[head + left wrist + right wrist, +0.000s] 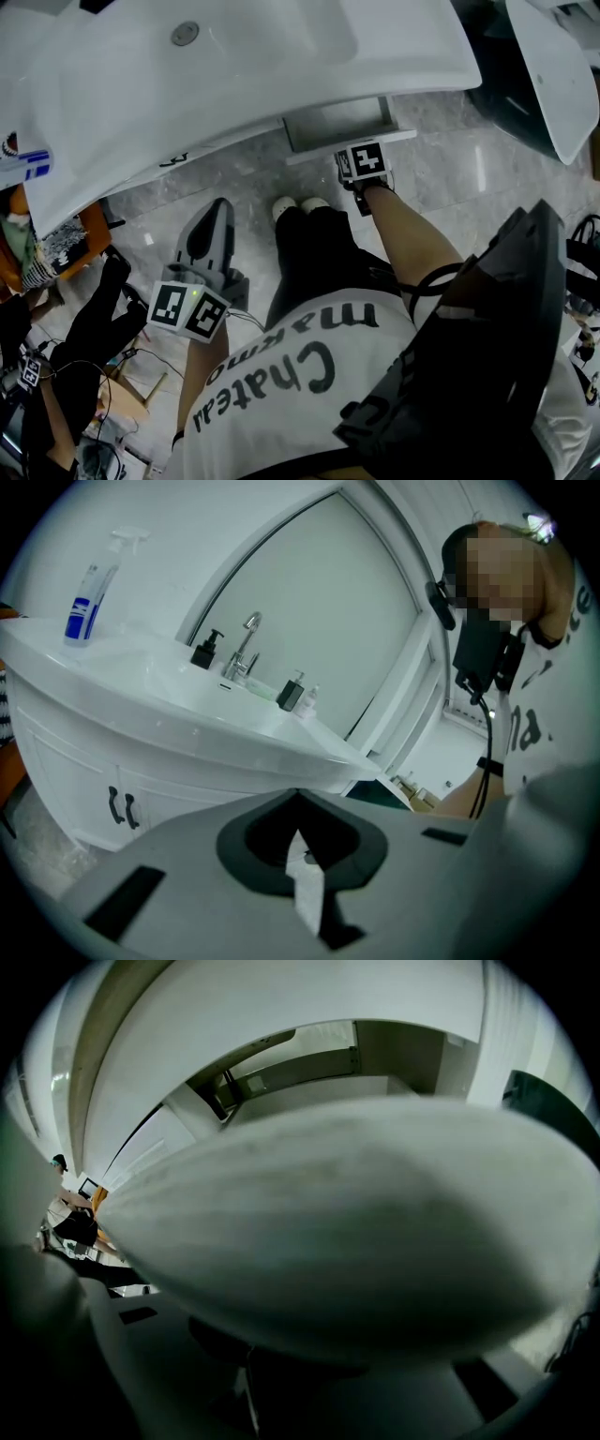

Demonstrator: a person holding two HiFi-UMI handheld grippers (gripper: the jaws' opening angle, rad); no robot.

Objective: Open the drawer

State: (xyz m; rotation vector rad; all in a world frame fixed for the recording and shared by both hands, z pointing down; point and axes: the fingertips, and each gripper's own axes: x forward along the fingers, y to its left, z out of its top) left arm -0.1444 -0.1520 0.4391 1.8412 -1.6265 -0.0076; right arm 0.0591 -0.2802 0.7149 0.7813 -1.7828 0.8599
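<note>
The white drawer (333, 122) stands partly pulled out from under the white vanity top (403, 56). My right gripper (359, 153) is at the drawer front (323, 155), its marker cube just behind it. In the right gripper view the pale drawer front (328, 1222) lies across the jaws and fills most of the picture, with the drawer's inside (309, 1072) beyond it; the jaws appear closed on it. My left gripper (217, 208) hangs free over the grey floor, left of the person's feet. Its jaws (298, 797) meet at the tips, with nothing held.
The sink basin (244, 37) sits above the drawer. On the vanity stand a spray bottle (89, 597), a faucet (246, 649) and dark soap dispensers (292, 694). Cabinet doors with black handles (122, 806) are below. A second white basin (553, 75) is at far right.
</note>
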